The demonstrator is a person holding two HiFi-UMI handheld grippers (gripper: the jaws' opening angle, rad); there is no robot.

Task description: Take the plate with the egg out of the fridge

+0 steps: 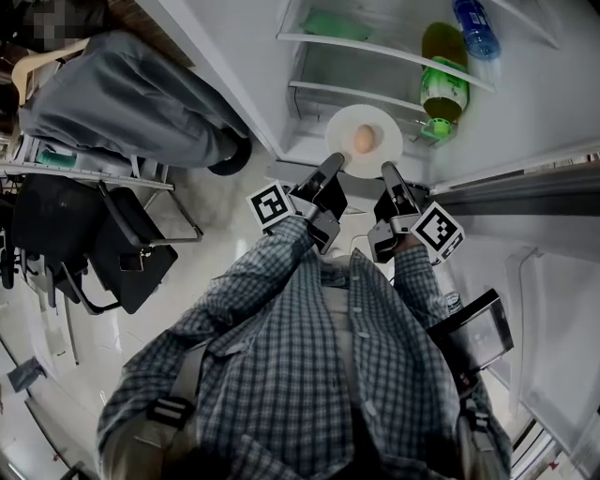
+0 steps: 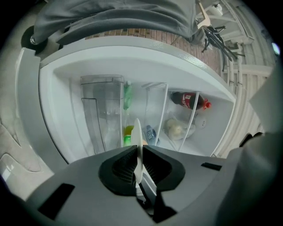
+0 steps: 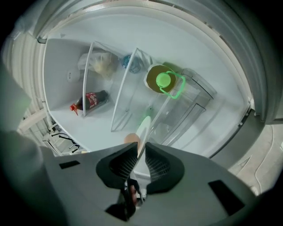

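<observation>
1. Head view first: we look down over our checked shirt (image 1: pixel 309 356) into the open fridge (image 1: pixel 534 122). The white plate (image 1: pixel 345 127) sits right at the fridge's mouth, with the egg (image 1: pixel 365 139) in its middle.
2. The left gripper (image 1: pixel 334 167) has the plate's near rim on one side and the right gripper (image 1: pixel 388 172) has it on the other. Both are in contact with the plate.
3. In the left gripper view, the jaws are clenched on the plate. We see it edge-on, a thin white sliver pinched between the black pads.
4. In the right gripper view it's the same story, with the jaws clamped on the rim. The egg peeks out just past the left jaw.
5. Inside the fridge, a jug (image 1: pixel 442 80) of yellow drink with a green lid stands near the plate, to its right. A blue bottle (image 1: pixel 476 26) is beyond the jug, and a cola bottle (image 2: pixel 190 100) lies on its side on a shelf further in.
6. Off to the left, outside the fridge, we catch a person's grey trousers (image 1: pixel 141 94). A black chair (image 1: pixel 131 253) stands on the pale floor.
</observation>
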